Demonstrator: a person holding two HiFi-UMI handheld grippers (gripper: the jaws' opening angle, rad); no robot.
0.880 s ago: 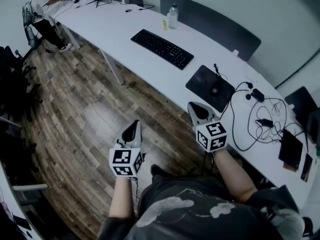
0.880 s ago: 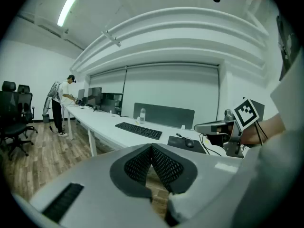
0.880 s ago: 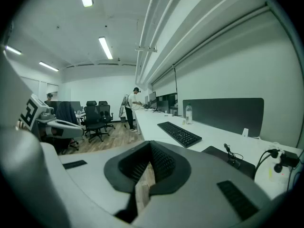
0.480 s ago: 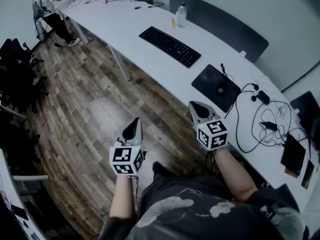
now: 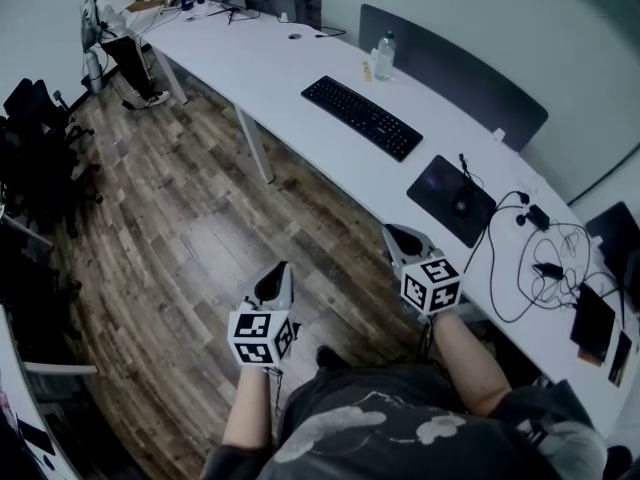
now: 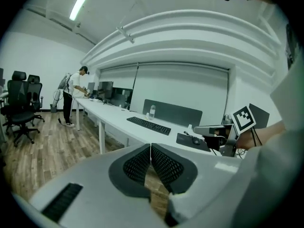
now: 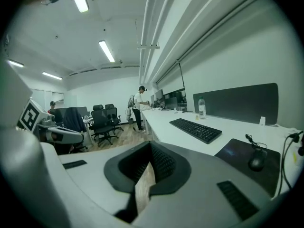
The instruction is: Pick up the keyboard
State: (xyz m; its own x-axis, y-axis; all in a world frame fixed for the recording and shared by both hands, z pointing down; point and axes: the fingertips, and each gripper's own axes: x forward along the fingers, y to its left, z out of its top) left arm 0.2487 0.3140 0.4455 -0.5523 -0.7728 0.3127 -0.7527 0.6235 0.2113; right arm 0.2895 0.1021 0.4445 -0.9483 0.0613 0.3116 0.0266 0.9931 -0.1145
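A black keyboard [image 5: 362,118] lies flat on the long white desk [image 5: 300,88], far ahead of both grippers. It also shows in the left gripper view [image 6: 148,125] and in the right gripper view [image 7: 195,129]. My left gripper [image 5: 278,282] hangs over the wooden floor, shut with nothing in it. My right gripper [image 5: 402,238] hovers by the desk's near edge, shut and empty, close to the black mouse pad [image 5: 457,200].
A mouse [image 5: 461,206] sits on the pad, with tangled cables [image 5: 530,253] to its right. A water bottle [image 5: 382,56] stands behind the keyboard before a grey divider panel [image 5: 450,73]. Office chairs [image 5: 30,158] line the left. A person [image 5: 118,28] stands at the desk's far end.
The head view has shifted, so the desk and keyboard sit further right and lower in the picture. Both grippers stay shut, held side by side, a little lower in the frame.
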